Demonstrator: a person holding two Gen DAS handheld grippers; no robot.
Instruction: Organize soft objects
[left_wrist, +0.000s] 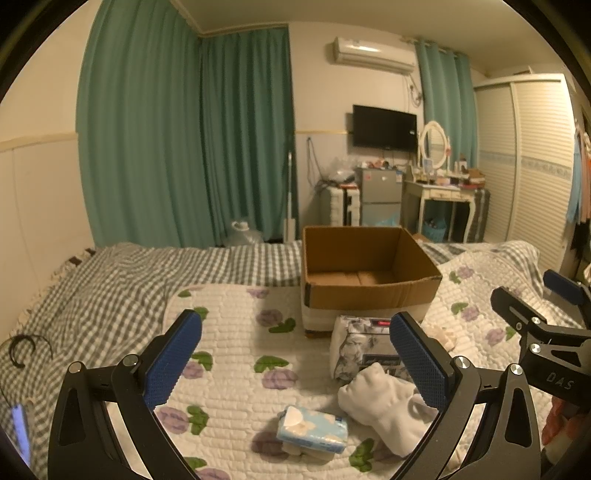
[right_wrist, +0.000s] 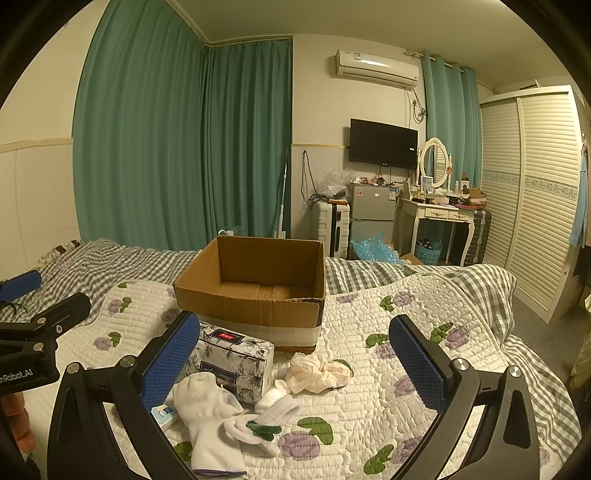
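Note:
An open, empty cardboard box (left_wrist: 369, 291) (right_wrist: 255, 295) stands on the floral quilt. In front of it lie a floral tissue pack (left_wrist: 364, 349) (right_wrist: 236, 360), a white glove (left_wrist: 384, 410) (right_wrist: 207, 417), a small blue tissue packet (left_wrist: 314, 430) (right_wrist: 162, 413), a white sock with a green pattern (right_wrist: 262, 424) and a cream scrunchie (right_wrist: 317, 373). My left gripper (left_wrist: 295, 365) is open and empty above the quilt, left of the glove. My right gripper (right_wrist: 295, 365) is open and empty above the scrunchie and sock.
The quilt (right_wrist: 388, 369) lies over a grey checked sheet (left_wrist: 110, 280) on the bed. A black hair tie (left_wrist: 22, 350) and a phone (left_wrist: 20, 432) lie at the left. Beyond the bed stand a fridge (right_wrist: 373, 218), a dressing table (right_wrist: 441, 218) and a wardrobe (right_wrist: 532, 192).

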